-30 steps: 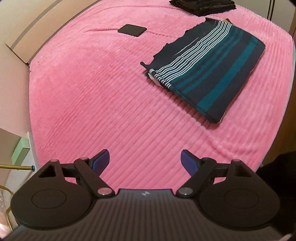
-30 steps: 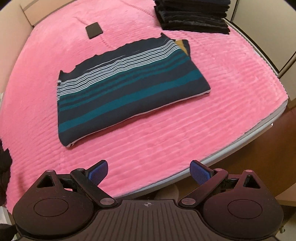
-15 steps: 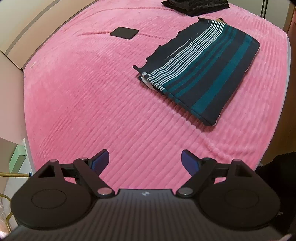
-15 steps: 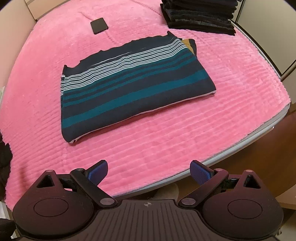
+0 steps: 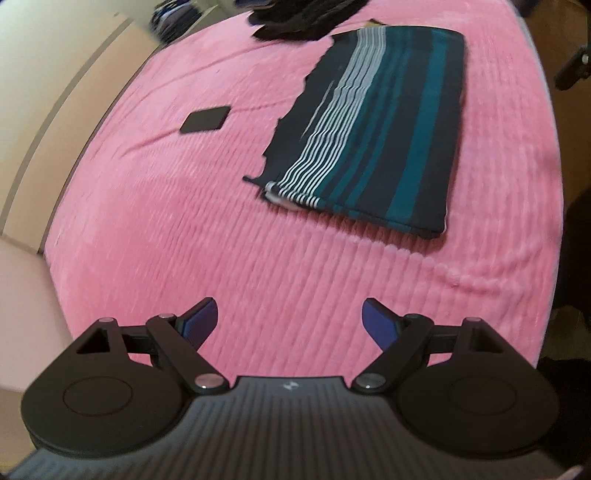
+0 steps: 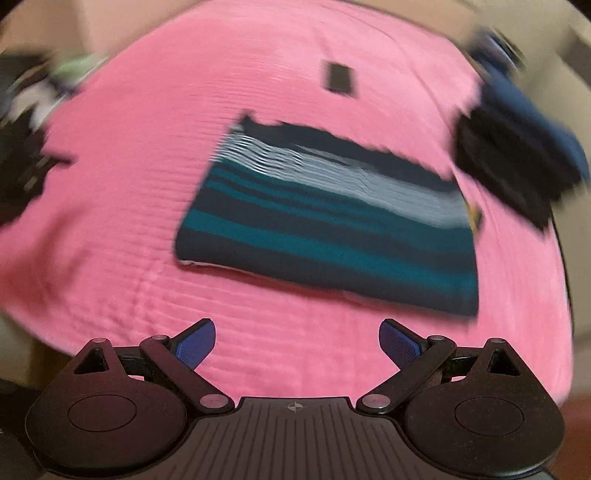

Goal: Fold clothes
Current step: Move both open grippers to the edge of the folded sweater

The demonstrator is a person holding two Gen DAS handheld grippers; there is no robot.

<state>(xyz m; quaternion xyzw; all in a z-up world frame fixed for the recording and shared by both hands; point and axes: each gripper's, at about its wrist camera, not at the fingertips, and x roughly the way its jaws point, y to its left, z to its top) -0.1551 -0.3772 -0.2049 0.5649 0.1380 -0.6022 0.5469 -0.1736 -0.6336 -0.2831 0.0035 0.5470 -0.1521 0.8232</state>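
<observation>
A folded striped garment (image 5: 376, 133) in navy, teal and white lies flat on the pink ribbed bedspread (image 5: 184, 221). The right wrist view shows the same striped garment (image 6: 332, 221), blurred, in the middle of the bedspread (image 6: 147, 166). My left gripper (image 5: 290, 323) hangs open over bare bedspread, well short of the garment's near edge, nothing between its blue pads. My right gripper (image 6: 297, 343) is also open and empty, above the bed's near part, a short way from the garment.
A small flat black object (image 5: 205, 120) lies on the bedspread to the left of the garment, blurred as the black object (image 6: 340, 79) beyond it. A stack of dark folded clothes (image 5: 303, 16) sits at the far end, at the right as dark clothes (image 6: 517, 147). Dark clothing (image 6: 22, 162) lies at the left edge.
Both grippers have swung sharply; the views are blurred. In the right wrist view the garment now sits centred and the stack has shifted to the right. Both stay open and empty.
</observation>
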